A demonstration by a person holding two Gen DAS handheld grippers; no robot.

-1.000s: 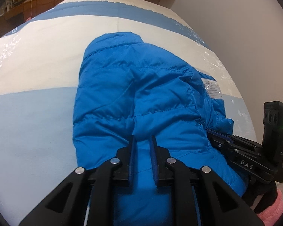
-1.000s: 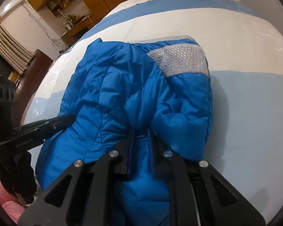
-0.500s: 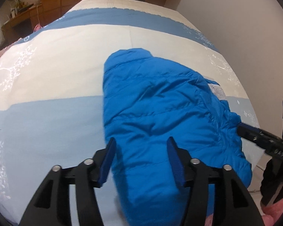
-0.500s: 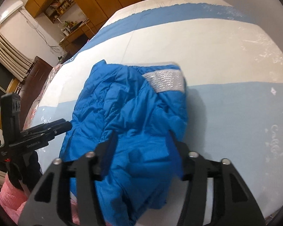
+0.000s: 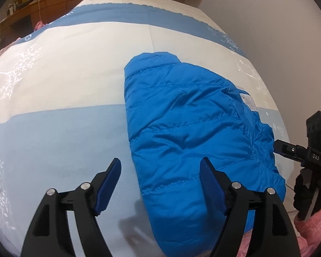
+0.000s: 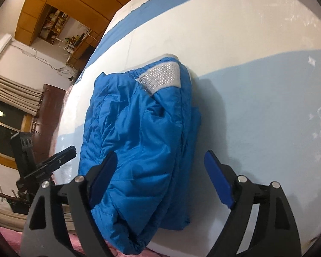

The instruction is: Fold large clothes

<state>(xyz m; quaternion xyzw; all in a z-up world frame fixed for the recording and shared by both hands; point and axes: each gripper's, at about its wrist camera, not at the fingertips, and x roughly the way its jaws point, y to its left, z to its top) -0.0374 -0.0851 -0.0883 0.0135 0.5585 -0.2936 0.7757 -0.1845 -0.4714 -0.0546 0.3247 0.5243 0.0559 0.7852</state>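
A bright blue quilted jacket (image 5: 192, 139) lies folded in a thick bundle on the bed, near its front edge. Its silver studded patch (image 6: 162, 77) shows at the far end. My left gripper (image 5: 160, 165) hovers over the jacket's left edge; its jaws are opening and the pads touch nothing. My right gripper (image 6: 160, 158) hangs over the jacket's (image 6: 139, 139) right side, jaws also opening, fabric below them but not pinched. Each gripper shows in the other's view: the right gripper (image 5: 282, 148) beside the jacket's right edge, the left gripper (image 6: 62, 156) just left of it.
The bed cover (image 5: 64, 75) has white, pale blue and darker blue bands. A plain wall (image 5: 267, 32) runs along the bed's right side. Wooden cabinets (image 6: 53, 4) and curtains (image 6: 12, 90) stand beyond the bed's left. A pink sleeve (image 5: 310, 224) shows at the near edge.
Both grippers were shut on the jacket's near fabric; they have let go, spread wide and drawn back and up. The jacket stays folded on the bed.
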